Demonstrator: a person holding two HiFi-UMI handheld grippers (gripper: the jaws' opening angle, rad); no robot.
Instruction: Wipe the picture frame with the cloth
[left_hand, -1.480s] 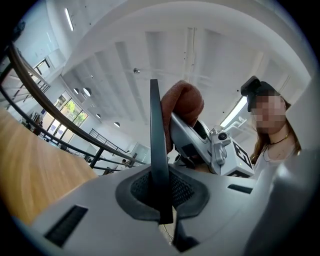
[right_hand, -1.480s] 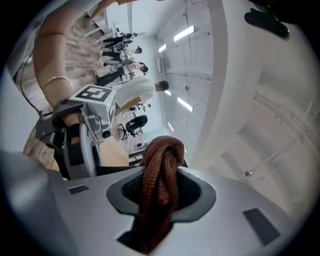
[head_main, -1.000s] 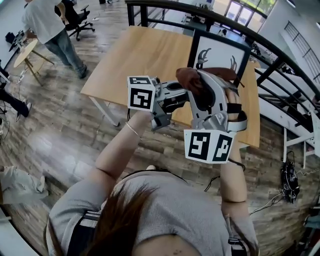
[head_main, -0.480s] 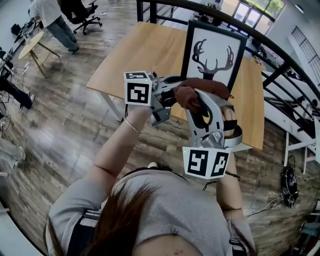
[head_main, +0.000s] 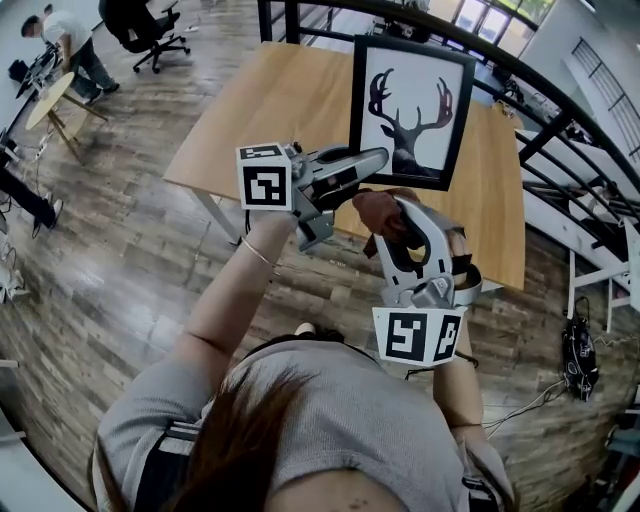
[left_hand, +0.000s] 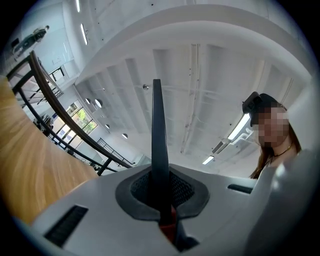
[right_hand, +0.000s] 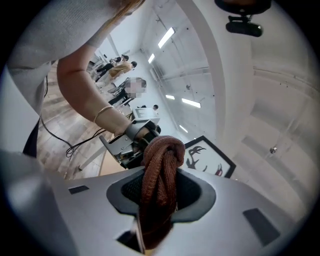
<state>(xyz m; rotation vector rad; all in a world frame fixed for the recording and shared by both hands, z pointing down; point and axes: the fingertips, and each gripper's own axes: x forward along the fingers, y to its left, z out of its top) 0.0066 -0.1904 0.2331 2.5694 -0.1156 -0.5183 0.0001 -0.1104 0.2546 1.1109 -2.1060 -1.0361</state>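
The picture frame (head_main: 410, 110), black-rimmed with a deer print, stands upright above the wooden table (head_main: 270, 110). My left gripper (head_main: 372, 162) is shut on its lower left edge. In the left gripper view that edge (left_hand: 157, 135) rises as a thin dark blade from between the jaws of the left gripper (left_hand: 160, 195). My right gripper (head_main: 388, 208) is shut on a bunched brown cloth (head_main: 380, 212), just below the frame's bottom edge. In the right gripper view the cloth (right_hand: 160, 180) fills the jaws, with the frame (right_hand: 207, 157) and the left gripper (right_hand: 132, 137) beyond it.
A black railing (head_main: 560, 110) curves behind and to the right of the table. A person (head_main: 65, 40), a small round table (head_main: 50, 100) and an office chair (head_main: 140, 25) are at the far left on the wooden floor. Cables lie at the right (head_main: 575, 360).
The right gripper with the cloth has sunk from in front of the frame's lower part to just below it. The frame now shows whole, further left in the view.
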